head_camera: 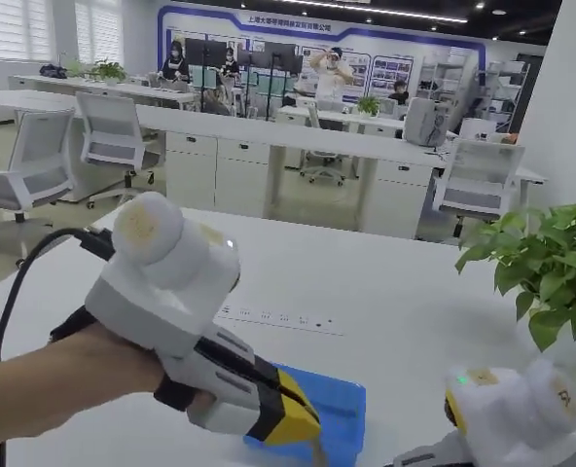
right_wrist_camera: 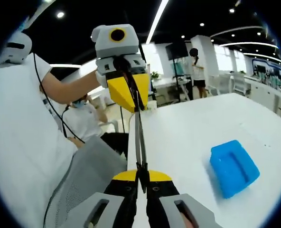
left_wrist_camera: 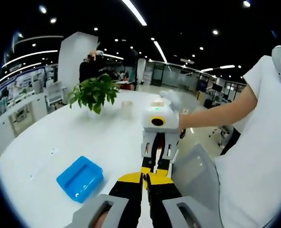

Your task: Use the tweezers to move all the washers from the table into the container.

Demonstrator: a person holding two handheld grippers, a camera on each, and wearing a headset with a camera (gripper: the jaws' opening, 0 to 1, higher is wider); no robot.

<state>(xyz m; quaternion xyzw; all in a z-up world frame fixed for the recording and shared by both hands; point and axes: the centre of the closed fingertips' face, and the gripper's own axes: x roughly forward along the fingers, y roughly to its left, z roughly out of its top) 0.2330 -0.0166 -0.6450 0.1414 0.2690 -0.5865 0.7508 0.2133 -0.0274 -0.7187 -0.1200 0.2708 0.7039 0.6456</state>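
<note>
Slim metal tweezers (right_wrist_camera: 139,137) run between the two grippers, which face each other tip to tip. My right gripper (right_wrist_camera: 141,183) is shut on the near end. My left gripper (right_wrist_camera: 133,102) has its yellow jaws closed on the far end. In the left gripper view, the left gripper (left_wrist_camera: 147,183) is shut and the right gripper (left_wrist_camera: 155,165) meets it head-on. The blue container (head_camera: 344,404) lies on the white table (head_camera: 385,292), just right of the left gripper (head_camera: 312,428). It also appears as a blue container (left_wrist_camera: 79,178) to the left and a blue container (right_wrist_camera: 233,167) to the right.
A potted plant (head_camera: 546,268) stands at the table's right side, also seen as a potted plant (left_wrist_camera: 94,92). A grey chair back (left_wrist_camera: 197,175) sits under the grippers off the table edge. Desks, office chairs and people fill the room behind.
</note>
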